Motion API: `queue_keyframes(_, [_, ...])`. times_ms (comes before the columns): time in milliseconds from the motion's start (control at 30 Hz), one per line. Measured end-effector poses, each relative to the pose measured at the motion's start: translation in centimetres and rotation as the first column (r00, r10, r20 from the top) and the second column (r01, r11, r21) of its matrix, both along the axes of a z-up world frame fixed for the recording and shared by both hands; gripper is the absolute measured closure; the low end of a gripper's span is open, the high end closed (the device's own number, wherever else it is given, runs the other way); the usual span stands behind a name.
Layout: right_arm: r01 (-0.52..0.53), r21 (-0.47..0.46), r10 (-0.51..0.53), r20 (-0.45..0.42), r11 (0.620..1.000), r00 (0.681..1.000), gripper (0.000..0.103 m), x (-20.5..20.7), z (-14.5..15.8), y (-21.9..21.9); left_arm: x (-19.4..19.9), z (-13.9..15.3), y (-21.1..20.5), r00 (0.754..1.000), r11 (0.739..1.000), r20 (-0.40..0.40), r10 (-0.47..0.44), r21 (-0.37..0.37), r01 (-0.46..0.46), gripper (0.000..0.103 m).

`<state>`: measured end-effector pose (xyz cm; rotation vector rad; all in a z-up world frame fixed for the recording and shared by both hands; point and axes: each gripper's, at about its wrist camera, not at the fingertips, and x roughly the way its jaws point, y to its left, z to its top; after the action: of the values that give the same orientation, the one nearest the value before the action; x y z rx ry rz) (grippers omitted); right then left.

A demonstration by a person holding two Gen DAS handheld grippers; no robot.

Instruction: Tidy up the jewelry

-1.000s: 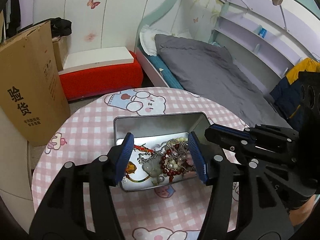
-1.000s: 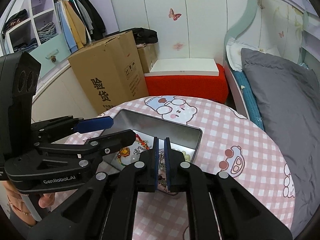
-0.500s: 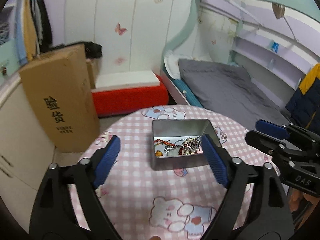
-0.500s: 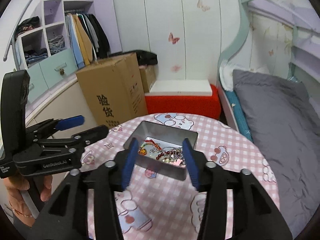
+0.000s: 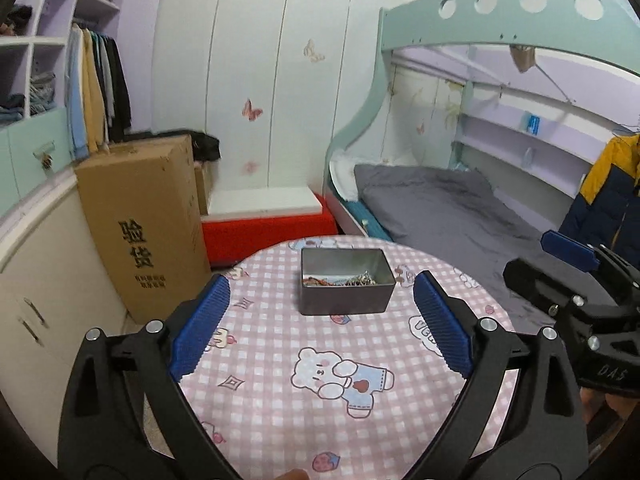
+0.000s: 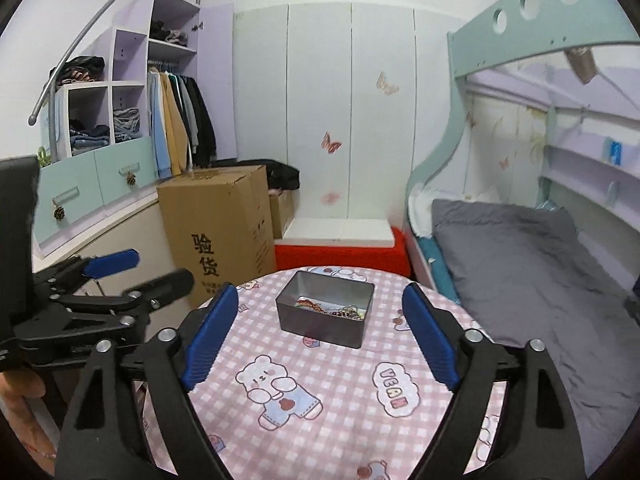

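Both-handed, I hold my left gripper [image 5: 320, 320] and right gripper [image 6: 320, 334] above a round table [image 5: 280, 400] covered in a pink checked cloth printed with cartoon bears. Each gripper has its blue-padded fingers spread wide and grips nothing. Ahead of both sets of fingers, between their tips and well apart from them, a grey metal tin [image 5: 346, 286] sits open on the far half of the table. A tangle of jewelry [image 5: 340, 280] lies on its floor: red cord, beads and silvery chain, too small to sort piece from piece. From the right wrist the tin [image 6: 326, 314] appears turned slightly, its jewelry [image 6: 332, 311] gathered toward the near wall. My left gripper [image 6: 112, 280] shows at the left edge of that view, my right gripper [image 5: 568, 272] at the right edge of the other. Beyond the table stand a cardboard box [image 6: 218, 232] to the left, a red bench [image 6: 340, 254] straight ahead and a bed [image 6: 520, 264] to the right.
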<state>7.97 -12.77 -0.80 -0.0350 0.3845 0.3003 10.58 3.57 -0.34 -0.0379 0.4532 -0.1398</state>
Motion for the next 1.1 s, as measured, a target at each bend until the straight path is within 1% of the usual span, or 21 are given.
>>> queue_keyframes(100, [0.004, 0.005, -0.005, 0.027, 1.0, 1.0, 0.019, -1.7, 0.4, 0.2, -2.5, 1.0, -0.7, 0.999, 0.999, 0.05, 0.016, 0.037, -0.017, 0.01])
queue_keyframes(167, [0.003, 0.01, -0.004, 0.051, 1.0, 0.999, 0.018, -3.0, 0.8, 0.2, -3.8, 1.5, -0.8, 0.997, 0.999, 0.072, 0.012, 0.042, -0.015, 0.009])
queue_keyframes(267, [0.005, 0.012, -0.006, 0.076, 1.0, 0.997, 0.016, -4.3, 1.4, 0.2, -5.2, 2.0, -0.8, 0.996, 0.999, 0.088, 0.008, 0.038, -0.012, 0.008])
queue_keyframes(367, [0.025, 0.002, -0.025, 0.105, 1.0, 0.994, 0.016, -5.7, 2.0, 0.3, -6.7, 3.0, -0.7, 0.992, 0.999, 0.121, 0.022, 0.038, -0.027, 0.008])
queue_keyframes(433, [0.024, 0.008, -0.025, 0.116, 1.0, 0.993, 0.015, -6.6, 2.4, 0.3, -7.6, 3.4, -0.8, 0.99, 0.999, 0.137, 0.011, 0.033, -0.016, 0.008])
queue_keyframes(567, [0.015, 0.015, -0.017, 0.144, 1.0, 0.989, 0.014, -8.1, 3.0, 0.4, -9.7, 4.5, -0.6, 0.981, 0.999, 0.193, 0.022, 0.023, -0.027, 0.008])
queue_keyframes(767, [0.034, 0.007, -0.034, 0.189, 0.999, 0.981, 0.012, -9.6, 4.1, 0.4, -11.1, 5.1, -0.8, 0.974, 0.999, 0.227, 0.026, 0.031, -0.034, 0.008])
queue_keyframes(967, [0.062, -0.013, -0.058, 0.223, 0.998, 0.973, 0.011, -10.8, 4.4, 0.5, -12.2, 5.3, -0.8, 0.968, 0.998, 0.249, 0.042, 0.035, -0.052, 0.008])
queue_keyframes(1100, [0.073, -0.021, -0.065, 0.251, 0.997, 0.966, 0.01, -11.8, 4.7, 0.5, -13.3, 5.3, -0.9, 0.959, 0.997, 0.276, 0.059, 0.039, -0.072, 0.008])
